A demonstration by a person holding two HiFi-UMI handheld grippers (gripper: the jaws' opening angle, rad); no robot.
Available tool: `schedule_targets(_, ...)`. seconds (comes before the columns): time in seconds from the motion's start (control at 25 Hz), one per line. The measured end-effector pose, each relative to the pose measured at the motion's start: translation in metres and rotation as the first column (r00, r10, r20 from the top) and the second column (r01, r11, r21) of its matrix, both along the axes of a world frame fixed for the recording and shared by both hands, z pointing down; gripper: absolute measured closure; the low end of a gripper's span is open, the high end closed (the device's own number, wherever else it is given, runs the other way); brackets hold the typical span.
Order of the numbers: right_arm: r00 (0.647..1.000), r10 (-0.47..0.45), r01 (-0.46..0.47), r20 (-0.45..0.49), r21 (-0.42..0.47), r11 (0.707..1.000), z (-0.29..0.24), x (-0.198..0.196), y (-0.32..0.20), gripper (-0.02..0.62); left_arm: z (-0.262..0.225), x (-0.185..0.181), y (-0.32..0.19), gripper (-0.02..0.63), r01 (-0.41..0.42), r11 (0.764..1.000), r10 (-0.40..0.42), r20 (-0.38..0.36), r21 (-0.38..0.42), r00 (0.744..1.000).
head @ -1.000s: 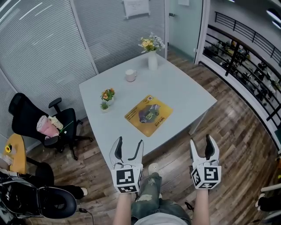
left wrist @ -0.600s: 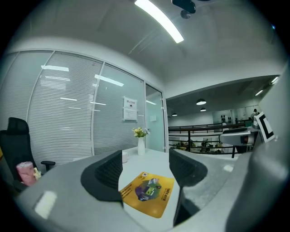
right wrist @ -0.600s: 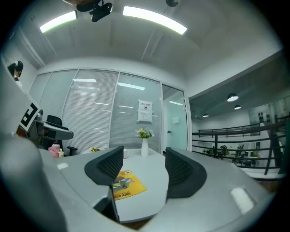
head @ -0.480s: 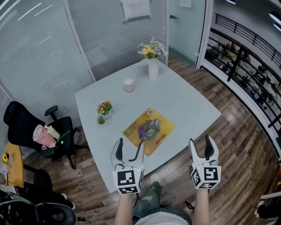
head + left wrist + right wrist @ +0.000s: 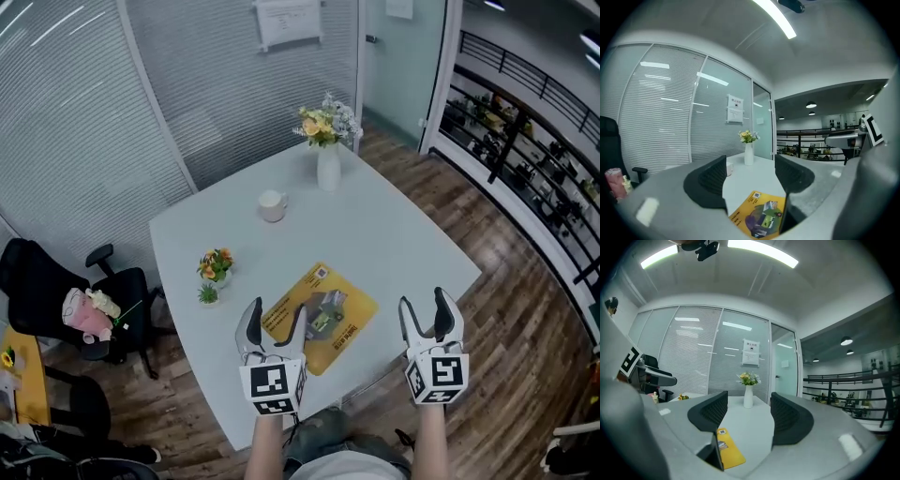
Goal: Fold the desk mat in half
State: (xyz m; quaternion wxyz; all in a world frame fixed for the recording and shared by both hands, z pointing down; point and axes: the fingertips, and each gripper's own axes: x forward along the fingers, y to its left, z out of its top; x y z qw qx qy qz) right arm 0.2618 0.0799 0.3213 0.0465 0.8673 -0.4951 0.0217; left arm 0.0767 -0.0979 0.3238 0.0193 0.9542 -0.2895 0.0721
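Left gripper, right gripper: jaws spread, empty. Lower yours to mat near edge; pinch corners, lift evenly.

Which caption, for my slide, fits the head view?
Left gripper and right gripper, both open, poised near a flat yellow rectangular desk mat on a pale grey table.
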Motion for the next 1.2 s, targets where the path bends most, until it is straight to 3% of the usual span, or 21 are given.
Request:
schedule_targets(0.32,0.999,-0.039,0.04,0.013,-0.051,0.998,0.019,0.021,-0.045,0.299,0.02,0.019,-0.037,0.298,0.013,1.0,-0.013,0.037,-0.023,0.999)
schedule_targets(0.72,0.989,-0.145,0.149,0.04,-0.133,0.98,0.044,0.038,-0.083,0.299,0.044,0.007,-0.056,0.298,0.056,0.998,-0.051,0.126,-0.036,0.991)
schedule_targets(1.0,0.956,-0.286,0.295,0.071,-0.207,0.933,0.07,0.046,-0.121,0.299,0.064,0.003,-0.061,0.298,0.136,0.989,-0.126,0.171,-0.053,0.977)
schedule_targets(1.2,0.909,-0.407,0.416,0.089,-0.261,0.871,0.09,0.048,-0.145,0.299,0.085,0.004,-0.053,0.298,0.178,0.981,-0.158,0.222,-0.075,0.962)
